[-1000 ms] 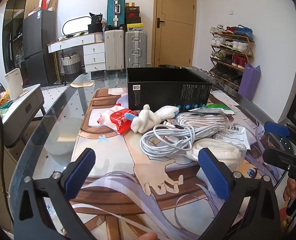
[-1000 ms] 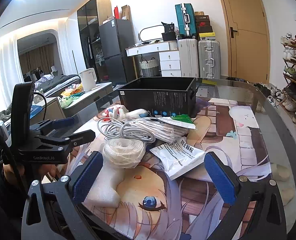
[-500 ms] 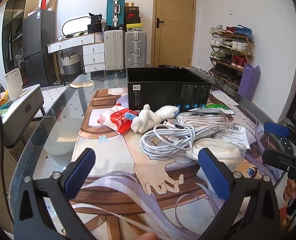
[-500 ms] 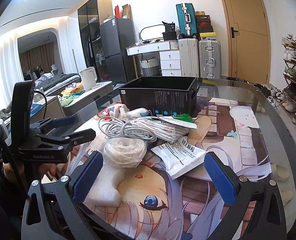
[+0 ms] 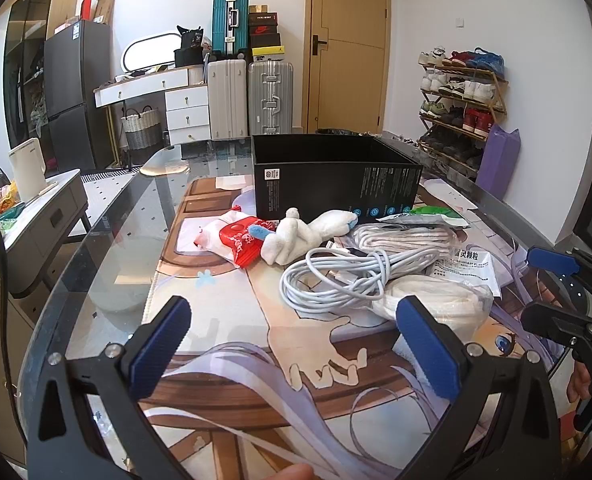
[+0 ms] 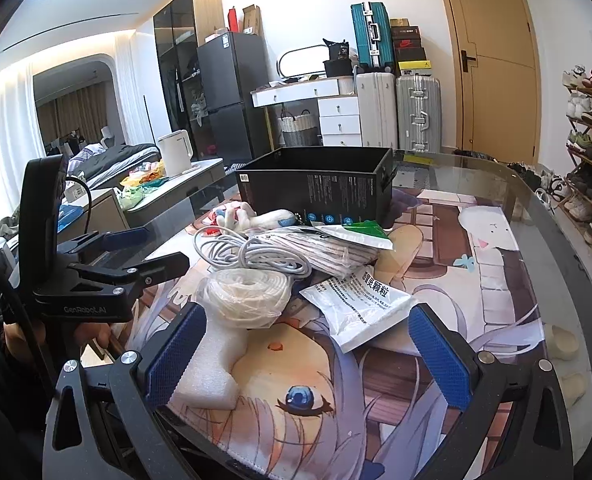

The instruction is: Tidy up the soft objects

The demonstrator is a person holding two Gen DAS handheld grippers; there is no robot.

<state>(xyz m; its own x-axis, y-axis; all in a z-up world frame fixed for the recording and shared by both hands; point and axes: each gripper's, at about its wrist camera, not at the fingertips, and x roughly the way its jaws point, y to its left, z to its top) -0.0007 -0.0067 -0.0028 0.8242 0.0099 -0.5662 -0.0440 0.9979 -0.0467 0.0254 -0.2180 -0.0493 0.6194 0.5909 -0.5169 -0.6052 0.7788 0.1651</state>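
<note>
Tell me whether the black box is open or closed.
Open. The black box stands upright with no lid; its inner walls show from above. Its contents cannot be seen.

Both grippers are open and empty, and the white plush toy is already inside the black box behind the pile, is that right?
Not quite. The white plush toy is not inside the black box; the left wrist view shows it lying on the table in front of the box, among the pile. The rest holds: the left gripper and right gripper are both open and empty.

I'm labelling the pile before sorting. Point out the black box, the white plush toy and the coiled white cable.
black box (image 5: 336, 190), left wrist view, near side wall.
white plush toy (image 5: 308, 234), left wrist view, its body.
coiled white cable (image 5: 336, 280), left wrist view, middle loops.
</note>
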